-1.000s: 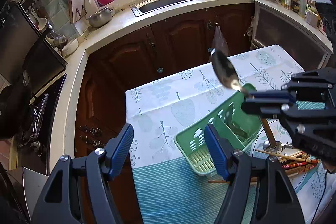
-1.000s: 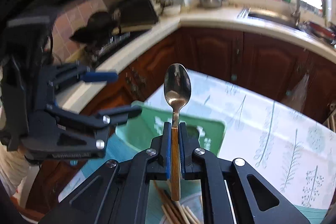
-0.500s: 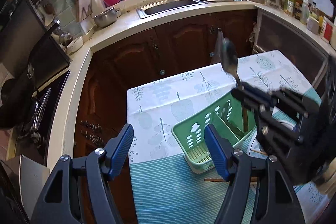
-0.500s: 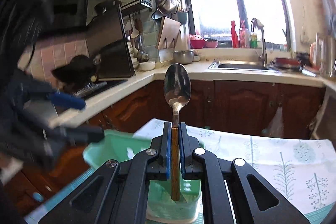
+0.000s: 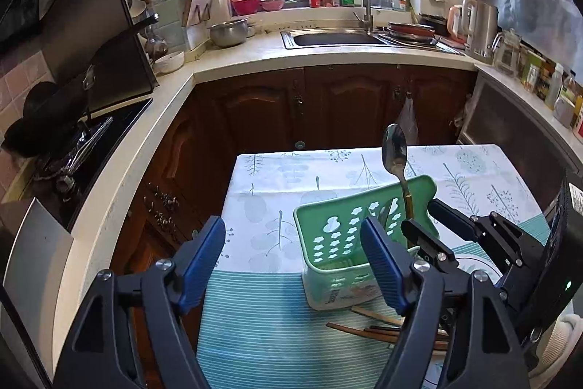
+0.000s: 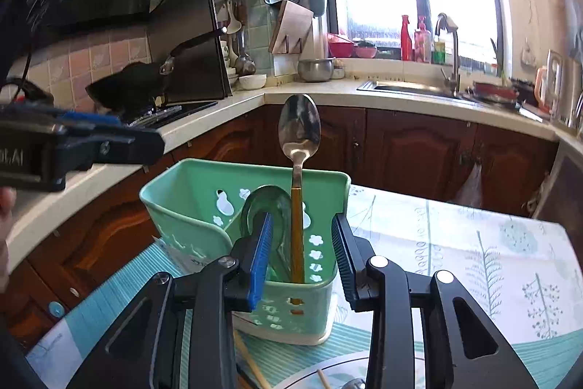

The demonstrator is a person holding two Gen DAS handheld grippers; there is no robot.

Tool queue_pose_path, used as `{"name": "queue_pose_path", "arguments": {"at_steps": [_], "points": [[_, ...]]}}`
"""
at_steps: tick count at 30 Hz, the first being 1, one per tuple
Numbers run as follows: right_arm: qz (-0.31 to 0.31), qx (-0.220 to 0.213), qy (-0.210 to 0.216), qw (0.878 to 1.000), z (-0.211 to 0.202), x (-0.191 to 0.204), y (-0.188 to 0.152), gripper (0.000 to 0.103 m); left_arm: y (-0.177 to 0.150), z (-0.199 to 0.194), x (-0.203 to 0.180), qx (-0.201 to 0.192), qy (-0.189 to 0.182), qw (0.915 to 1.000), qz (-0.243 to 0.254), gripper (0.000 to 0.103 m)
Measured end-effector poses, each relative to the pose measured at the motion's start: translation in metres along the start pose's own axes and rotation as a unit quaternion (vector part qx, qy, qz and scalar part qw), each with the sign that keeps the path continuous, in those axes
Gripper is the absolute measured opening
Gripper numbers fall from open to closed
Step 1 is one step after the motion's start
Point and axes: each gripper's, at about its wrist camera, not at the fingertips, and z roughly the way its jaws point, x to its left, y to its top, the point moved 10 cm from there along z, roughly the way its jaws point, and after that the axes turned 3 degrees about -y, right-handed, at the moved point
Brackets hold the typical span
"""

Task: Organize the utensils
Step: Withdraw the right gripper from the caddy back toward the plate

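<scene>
You're releasing the spoon [image 6: 298, 148] into the caddy [image 6: 204, 203] at frame centre, right fingers [image 6: 260, 257] opening off it, left fingers [image 5: 380, 259] apart and empty; next, fetch the chopsticks [image 5: 368, 329].

Both wrist views closely share the green caddy [image 5: 349, 236].

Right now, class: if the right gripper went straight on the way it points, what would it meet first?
Probably the wooden-handled metal spoon standing in the green plastic utensil basket, between the right gripper's opening jaws; depth is uncertain.
</scene>
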Motion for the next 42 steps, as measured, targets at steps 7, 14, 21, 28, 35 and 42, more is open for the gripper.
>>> {"name": "queue_pose_path", "arguments": {"at_steps": [7,14,21,28,35,42], "points": [[-0.008,0.096,0.021,0.995,0.016,0.004,0.005,0.008,-0.011,0.005,0.004,0.018,-0.001,0.9998,-0.004,0.077],[-0.026,0.110,0.019,0.993,0.034,0.020,0.011,0.007,-0.018,0.008,0.006,0.023,-0.009,0.9997,-0.010,0.077],[-0.004,0.145,0.014,0.989,0.032,0.015,0.007,0.018,-0.029,0.005,0.001,0.030,-0.019,0.9994,-0.007,0.077],[0.009,0.139,-0.005,0.990,-0.015,0.004,0.013,0.029,-0.038,-0.011,-0.012,0.031,-0.035,0.9988,-0.014,0.077],[0.033,0.182,-0.014,0.983,-0.077,-0.016,-0.013,0.029,-0.060,-0.034,-0.037,0.034,-0.038,0.9986,-0.013,0.077],[0.071,0.216,-0.013,0.974,-0.135,-0.052,-0.057,0.029,-0.091,-0.048,-0.065,0.054,-0.051,0.9969,-0.024,0.082]]}}
